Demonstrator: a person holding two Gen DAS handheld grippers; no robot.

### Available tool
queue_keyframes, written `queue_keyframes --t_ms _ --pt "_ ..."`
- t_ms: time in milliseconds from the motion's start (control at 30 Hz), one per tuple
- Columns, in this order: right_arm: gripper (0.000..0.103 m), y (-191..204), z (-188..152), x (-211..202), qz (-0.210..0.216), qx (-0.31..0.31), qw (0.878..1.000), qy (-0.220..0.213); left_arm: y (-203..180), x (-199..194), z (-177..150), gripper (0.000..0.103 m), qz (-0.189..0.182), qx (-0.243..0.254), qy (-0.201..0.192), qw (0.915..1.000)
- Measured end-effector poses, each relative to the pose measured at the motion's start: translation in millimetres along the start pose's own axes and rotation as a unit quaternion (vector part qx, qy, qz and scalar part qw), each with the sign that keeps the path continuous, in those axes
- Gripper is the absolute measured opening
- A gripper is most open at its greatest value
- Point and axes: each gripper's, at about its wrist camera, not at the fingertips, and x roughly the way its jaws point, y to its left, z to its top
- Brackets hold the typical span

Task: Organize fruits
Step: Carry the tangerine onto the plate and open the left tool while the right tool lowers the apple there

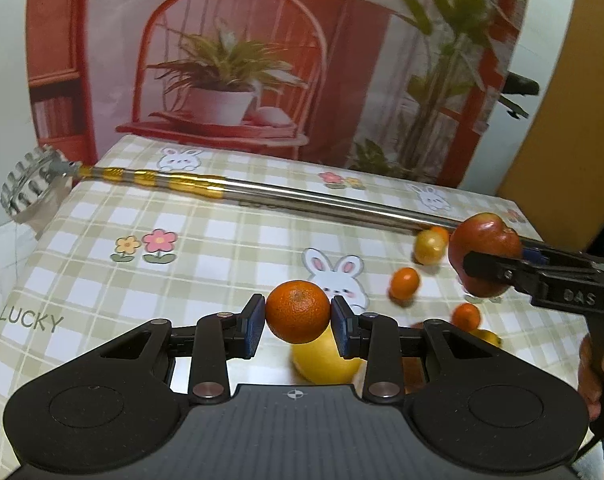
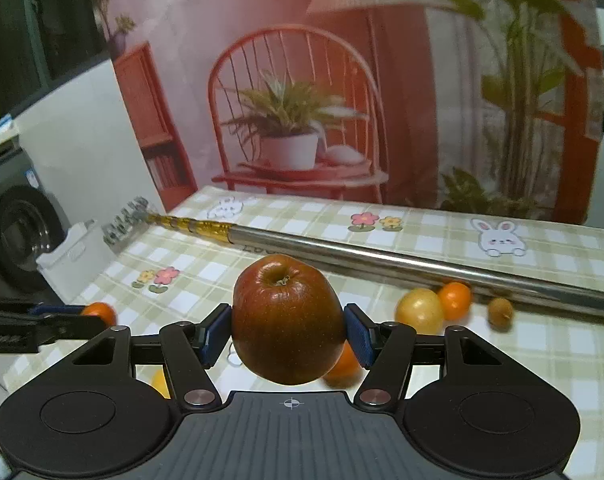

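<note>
So both grippers are loaded. The left gripper (image 1: 298, 322) has its blue pads clamped on a round orange tangerine (image 1: 298, 311), holding it up off the table, with a big yellow fruit (image 1: 321, 360) lying right underneath on the cloth. The right gripper (image 2: 288, 334) is squeezing a dark red apple (image 2: 288, 318) from both sides, stem dimple facing up, also lifted clear of the table.

The table is covered in a green-and-white checked tablecloth with bunnies and flowers (image 1: 182, 256). A long shiny metal pole with gold bands (image 1: 262, 196) lies across it diagonally. Near the pole's right end sit a pale yellow round fruit (image 2: 419, 311) touching a small orange one (image 2: 455, 300), and a small brownish fruit (image 2: 500, 312) just beside them. Another small orange fruit (image 1: 403, 282) sits apart, closer in.
</note>
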Motion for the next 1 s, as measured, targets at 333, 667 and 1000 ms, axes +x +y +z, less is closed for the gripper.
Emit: queue_keyframes --t_ms 333,667,1000 --pt "0.057 -13 -26 -76 0.011 0.04 0.998 -0.054 -34 -29 -4 0.038 -0.012 0.027 -0.007 0.9995" --pt "0.057 -15 -69 -116 -0.015 0.036 0.998 -0.058 -58 -26 -42 0.038 -0.063 0.028 0.014 0.9975" --pt "0.057 -9 -117 -111 -0.013 0.037 0.999 0.009 -62 -15 -68 0.038 -0.059 0.021 0.032 0.9975"
